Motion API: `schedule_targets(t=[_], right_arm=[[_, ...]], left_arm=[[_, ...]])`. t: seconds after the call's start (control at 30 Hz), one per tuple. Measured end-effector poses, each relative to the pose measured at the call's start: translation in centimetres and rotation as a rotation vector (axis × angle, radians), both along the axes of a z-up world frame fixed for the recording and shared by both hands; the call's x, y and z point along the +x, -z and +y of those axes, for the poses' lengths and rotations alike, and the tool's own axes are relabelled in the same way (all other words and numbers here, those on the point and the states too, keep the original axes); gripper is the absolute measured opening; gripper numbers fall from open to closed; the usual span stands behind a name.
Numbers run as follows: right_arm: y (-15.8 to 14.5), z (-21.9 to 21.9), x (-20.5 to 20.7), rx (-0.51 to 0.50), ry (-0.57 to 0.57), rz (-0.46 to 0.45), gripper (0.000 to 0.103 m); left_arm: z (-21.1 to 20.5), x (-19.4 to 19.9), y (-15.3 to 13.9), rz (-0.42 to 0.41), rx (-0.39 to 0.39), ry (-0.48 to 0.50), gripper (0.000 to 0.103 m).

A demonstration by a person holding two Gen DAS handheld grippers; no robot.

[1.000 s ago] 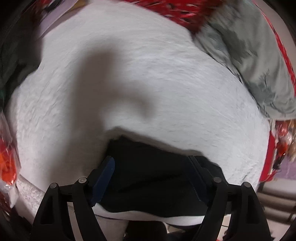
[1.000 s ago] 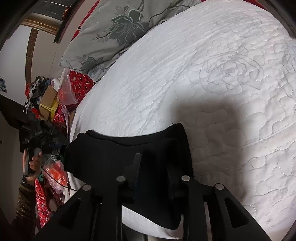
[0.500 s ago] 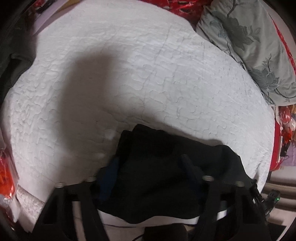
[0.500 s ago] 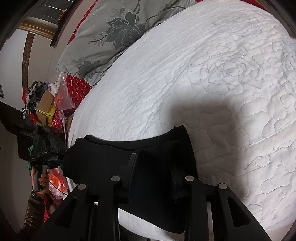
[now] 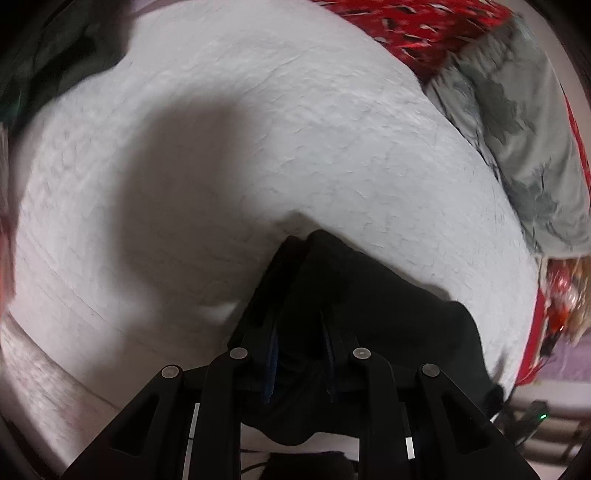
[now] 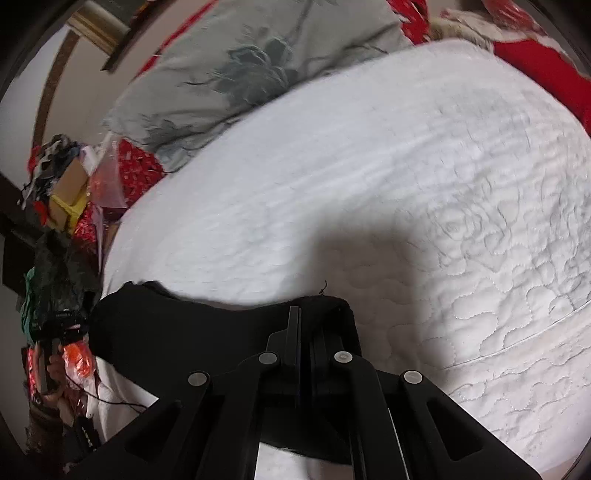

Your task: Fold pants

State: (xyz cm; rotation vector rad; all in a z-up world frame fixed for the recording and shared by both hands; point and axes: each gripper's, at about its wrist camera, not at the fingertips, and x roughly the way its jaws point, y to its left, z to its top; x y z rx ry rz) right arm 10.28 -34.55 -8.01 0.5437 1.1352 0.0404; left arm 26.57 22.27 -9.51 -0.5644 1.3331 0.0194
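Observation:
The black pants [image 5: 388, 314] lie at the near edge of a white quilted bed [image 5: 258, 129]. My left gripper [image 5: 301, 258] is shut on the left end of the pants' edge, with cloth bunched between its fingers. In the right wrist view my right gripper [image 6: 308, 314] is shut on the right end of the black pants [image 6: 184, 328]. The cloth stretches between the two grippers. My left gripper and the hand holding it show at the far left of the right wrist view [image 6: 55, 325].
A grey floral pillow [image 5: 517, 129] lies at the bed's far side, also in the right wrist view [image 6: 240, 66]. Red patterned bedding [image 5: 424, 29] lies behind it. Boxes and clutter [image 6: 66, 184] stand beside the bed. Dark clothing [image 5: 55, 55] lies at the far left.
Both grippers have closed onto the pants' edge; one second ago both stood open around the cloth. The pants' edge now sits bunched up in each grip.

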Motion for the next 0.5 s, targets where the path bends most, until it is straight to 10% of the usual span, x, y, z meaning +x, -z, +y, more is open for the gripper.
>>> schedule_targets(t=[0.3,0.5], right_arm=[[1.0,-0.5,-1.1,0.075,0.047,0.018,0.006],[-0.2,-0.9,-2.8,0.092,0.071,-0.007,0.032]], left_arm=[[0.1,0.1,-0.4,0.009,0.032,-0.005,0.023],[2.6,-1.4,-3.1,-0.057,0.033,-0.074,0.046]])
